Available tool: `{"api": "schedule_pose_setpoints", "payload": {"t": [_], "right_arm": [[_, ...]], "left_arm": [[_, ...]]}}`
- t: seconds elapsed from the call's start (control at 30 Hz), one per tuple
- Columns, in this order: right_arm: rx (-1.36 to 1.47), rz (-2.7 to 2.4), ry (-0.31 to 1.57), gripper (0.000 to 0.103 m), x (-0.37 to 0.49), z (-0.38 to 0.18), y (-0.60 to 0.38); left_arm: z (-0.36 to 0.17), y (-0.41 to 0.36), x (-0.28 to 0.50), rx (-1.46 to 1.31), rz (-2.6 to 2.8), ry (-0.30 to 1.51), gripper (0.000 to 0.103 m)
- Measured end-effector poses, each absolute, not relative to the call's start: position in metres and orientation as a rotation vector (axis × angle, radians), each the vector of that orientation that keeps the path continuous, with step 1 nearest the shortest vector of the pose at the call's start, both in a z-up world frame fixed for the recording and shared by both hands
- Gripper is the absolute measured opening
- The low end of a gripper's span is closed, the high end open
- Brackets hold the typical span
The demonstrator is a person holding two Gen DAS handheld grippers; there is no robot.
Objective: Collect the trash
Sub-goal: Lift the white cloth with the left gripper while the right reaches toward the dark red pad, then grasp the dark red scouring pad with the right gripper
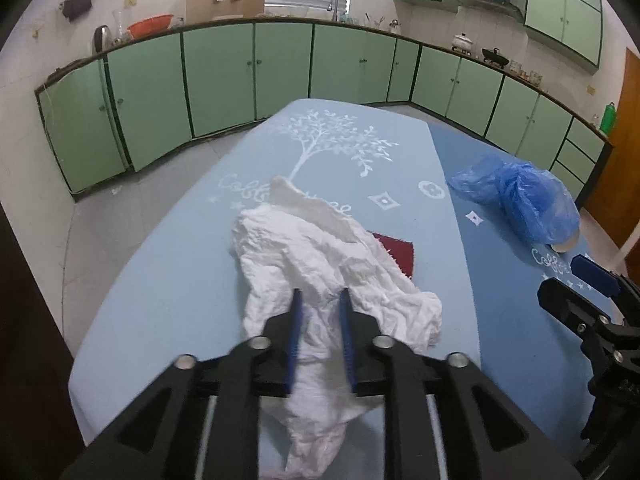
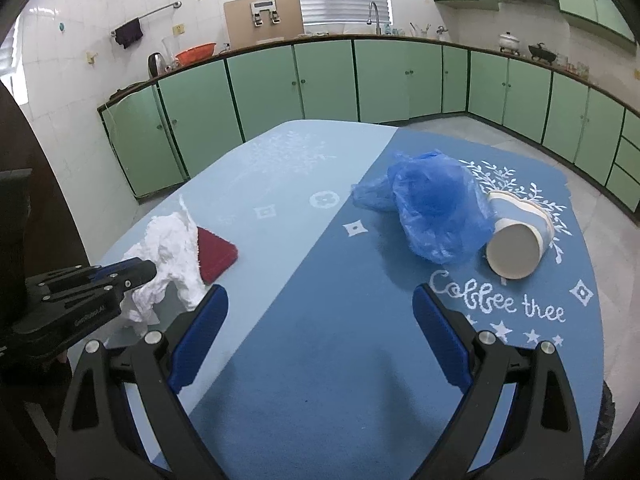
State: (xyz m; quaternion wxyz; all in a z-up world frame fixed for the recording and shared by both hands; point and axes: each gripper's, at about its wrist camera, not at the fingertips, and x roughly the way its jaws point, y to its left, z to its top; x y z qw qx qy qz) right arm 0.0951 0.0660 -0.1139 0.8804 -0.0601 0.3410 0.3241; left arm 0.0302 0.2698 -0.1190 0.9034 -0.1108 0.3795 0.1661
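My left gripper [image 1: 321, 294] is shut on a crumpled white paper tissue [image 1: 320, 248] and holds it over the near left of the blue table mat [image 1: 160, 280]. From the right wrist view the tissue [image 2: 172, 252] hangs from the left gripper [image 2: 148, 270]. A dark red flat piece [image 1: 394, 254] lies beside the tissue, also seen in the right wrist view [image 2: 214, 254]. My right gripper [image 2: 320, 296] is open and empty above the darker mat. A crumpled blue plastic bag [image 2: 436, 208] and a tipped paper cup [image 2: 518, 236] lie ahead of it.
The table carries a light blue mat [image 2: 272, 184] and a darker blue mat [image 2: 360, 320] with white print. Green kitchen cabinets [image 2: 328, 80] run along the far walls. A dark chair or door edge [image 2: 24, 200] stands at the left.
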Motion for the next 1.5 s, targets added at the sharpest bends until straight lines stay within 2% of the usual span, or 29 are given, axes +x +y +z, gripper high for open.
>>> {"api": "schedule_pose_setpoints", "payload": {"t": [0.03, 0.2, 0.4, 0.43, 0.47, 0.5, 0.53, 0.57, 0.6, 0.9, 1.5], "right_arm": [[-0.125, 0.671, 0.711, 0.091, 0.096, -0.114, 0.064], [-0.117, 0.652, 0.709, 0.091, 0.102, -0.113, 0.056], [-0.125, 0.650, 0.704, 0.091, 0.100, -0.114, 0.056], [-0.127, 0.649, 0.703, 0.091, 0.100, -0.113, 0.056], [-0.128, 0.649, 0.701, 0.091, 0.099, -0.114, 0.055], [-0.129, 0.649, 0.699, 0.091, 0.099, -0.114, 0.055], [-0.131, 0.650, 0.697, 0.091, 0.098, -0.113, 0.056], [-0.132, 0.652, 0.694, 0.091, 0.099, -0.112, 0.058], [-0.133, 0.655, 0.694, 0.091, 0.099, -0.112, 0.059], [-0.150, 0.731, 0.679, 0.091, 0.104, -0.108, 0.093], [-0.219, 0.863, 0.783, 0.091, 0.111, -0.126, 0.175]], "left_arm": [[-0.119, 0.267, 0.030, -0.233, 0.343, 0.779, 0.046], [-0.103, 0.257, 0.025, -0.215, 0.331, 0.720, 0.073], [-0.118, 0.260, 0.048, -0.209, 0.354, 0.780, 0.077], [-0.122, 0.262, 0.051, -0.219, 0.348, 0.795, 0.071], [-0.125, 0.263, 0.052, -0.226, 0.344, 0.801, 0.061], [-0.129, 0.265, 0.054, -0.238, 0.337, 0.813, 0.036], [-0.132, 0.267, 0.055, -0.254, 0.325, 0.824, 0.021], [-0.134, 0.269, 0.054, -0.267, 0.318, 0.826, 0.017], [-0.134, 0.272, 0.053, -0.286, 0.311, 0.818, 0.009], [-0.115, 0.289, 0.025, -0.292, 0.365, 0.738, 0.006], [-0.130, 0.330, 0.005, -0.277, 0.461, 0.795, 0.006]]}}
